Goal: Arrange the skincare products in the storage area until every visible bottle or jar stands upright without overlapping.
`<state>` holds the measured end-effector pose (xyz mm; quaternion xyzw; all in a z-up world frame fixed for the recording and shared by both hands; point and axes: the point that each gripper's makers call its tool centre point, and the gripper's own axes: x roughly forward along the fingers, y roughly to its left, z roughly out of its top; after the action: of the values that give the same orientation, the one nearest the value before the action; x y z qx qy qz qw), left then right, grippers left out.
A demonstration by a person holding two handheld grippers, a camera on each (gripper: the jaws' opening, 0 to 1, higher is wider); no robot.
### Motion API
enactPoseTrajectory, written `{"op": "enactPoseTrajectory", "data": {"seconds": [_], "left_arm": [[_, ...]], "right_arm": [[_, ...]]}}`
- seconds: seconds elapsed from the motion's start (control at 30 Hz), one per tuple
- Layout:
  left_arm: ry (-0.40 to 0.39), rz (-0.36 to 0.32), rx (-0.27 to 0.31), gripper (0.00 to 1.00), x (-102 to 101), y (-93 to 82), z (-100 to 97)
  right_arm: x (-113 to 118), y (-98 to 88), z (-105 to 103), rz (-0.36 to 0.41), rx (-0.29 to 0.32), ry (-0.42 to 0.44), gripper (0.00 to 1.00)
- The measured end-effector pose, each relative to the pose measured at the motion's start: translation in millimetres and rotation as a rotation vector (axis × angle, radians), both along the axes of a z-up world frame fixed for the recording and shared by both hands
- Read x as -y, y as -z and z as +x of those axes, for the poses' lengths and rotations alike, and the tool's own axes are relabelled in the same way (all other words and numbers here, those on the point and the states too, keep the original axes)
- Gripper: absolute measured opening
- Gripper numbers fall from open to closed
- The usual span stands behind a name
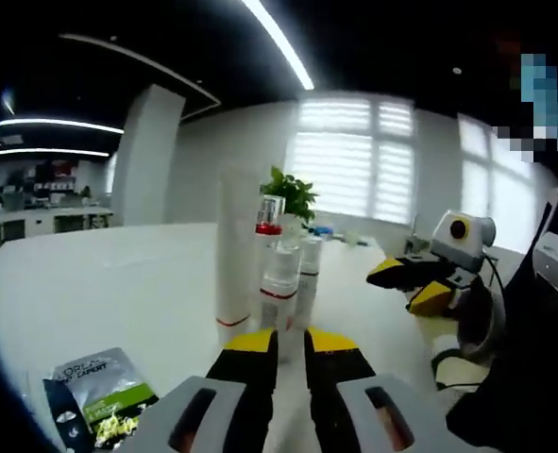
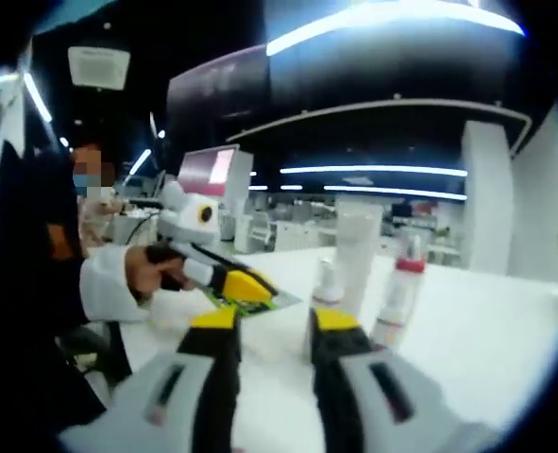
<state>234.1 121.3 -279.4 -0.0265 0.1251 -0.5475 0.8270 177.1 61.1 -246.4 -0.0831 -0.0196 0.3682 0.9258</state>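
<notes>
Three skincare containers stand upright close together on the white table (image 1: 118,283): a tall white tube (image 1: 233,247), a clear bottle with a red band and silver cap (image 1: 277,269), and a small white bottle (image 1: 309,276). My left gripper (image 1: 291,342) hovers just in front of them, jaws shut with nothing between them. In the right gripper view the same tube (image 2: 357,247), small bottle (image 2: 326,283) and red-banded bottle (image 2: 397,294) stand beyond my right gripper (image 2: 276,326), which is open and empty. The left gripper (image 2: 241,281) shows at the left, held by a hand.
A green and grey sachet (image 1: 99,396) lies flat on the table at the near left; it also lies under the left gripper as the sachet (image 2: 260,302). The right gripper (image 1: 413,285) hangs to the right of the bottles. A potted plant (image 1: 293,193) stands behind them.
</notes>
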Motion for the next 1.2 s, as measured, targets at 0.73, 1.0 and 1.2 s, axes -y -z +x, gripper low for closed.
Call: {"op": "enactPoseTrajectory", "data": {"seconds": [0.73,1.0,1.2], "left_arm": [[-0.106,-0.05,0.015,0.0,-61,-17.1,-37.8],[-0.148,-0.105,0.076,0.0,-65,-34.2,-43.9],[-0.2,-0.128,0.111,0.0,-75,-32.4,-45.9]], "right_arm": [[-45,-6.2,-23,0.048,-0.053,-0.141,0.0],[-47,-12.3,-16,0.073,-0.077,-0.159,0.0],[-46,-10.3,-12,0.107,-0.107,-0.157,0.0]]}}
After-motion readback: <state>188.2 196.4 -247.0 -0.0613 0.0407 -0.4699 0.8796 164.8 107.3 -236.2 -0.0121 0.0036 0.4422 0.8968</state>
